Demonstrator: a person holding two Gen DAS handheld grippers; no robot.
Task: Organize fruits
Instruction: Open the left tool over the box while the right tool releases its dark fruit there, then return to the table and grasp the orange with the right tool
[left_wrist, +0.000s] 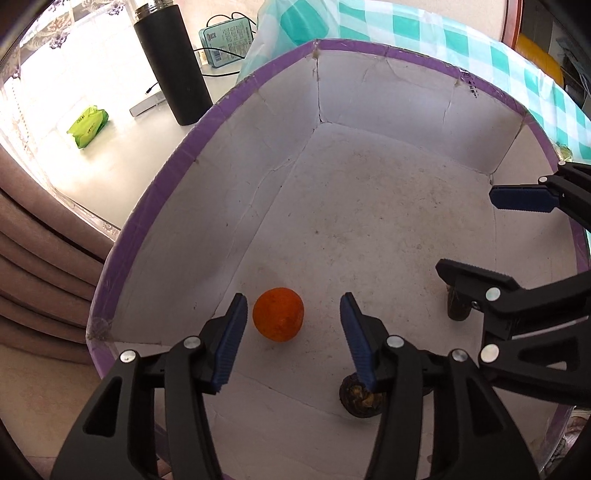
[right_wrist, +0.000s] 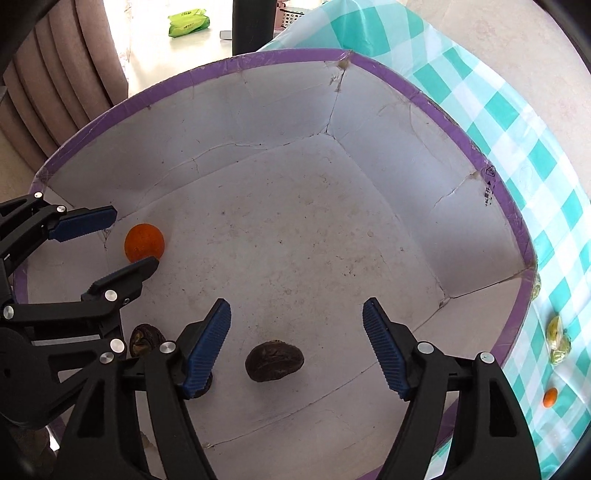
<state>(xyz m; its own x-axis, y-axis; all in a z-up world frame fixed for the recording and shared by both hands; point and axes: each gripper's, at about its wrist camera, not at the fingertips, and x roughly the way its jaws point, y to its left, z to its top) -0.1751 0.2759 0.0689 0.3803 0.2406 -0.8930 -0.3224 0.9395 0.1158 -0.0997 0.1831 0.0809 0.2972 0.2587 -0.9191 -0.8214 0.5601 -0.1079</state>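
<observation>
On box rim (right_wrist: 491, 192), small black print, unreadable, teal labelled tin (left_wrist: 227, 40)

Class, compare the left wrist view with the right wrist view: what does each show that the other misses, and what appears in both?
Only the left wrist view shows the teal box with its cable behind the black flask.

Only the right wrist view shows the loose fruits on the checked cloth: a small orange one and pale green ones.

Both show the purple-rimmed box, the orange fruit, dark brown fruits, the green packet, and both grippers open.
</observation>
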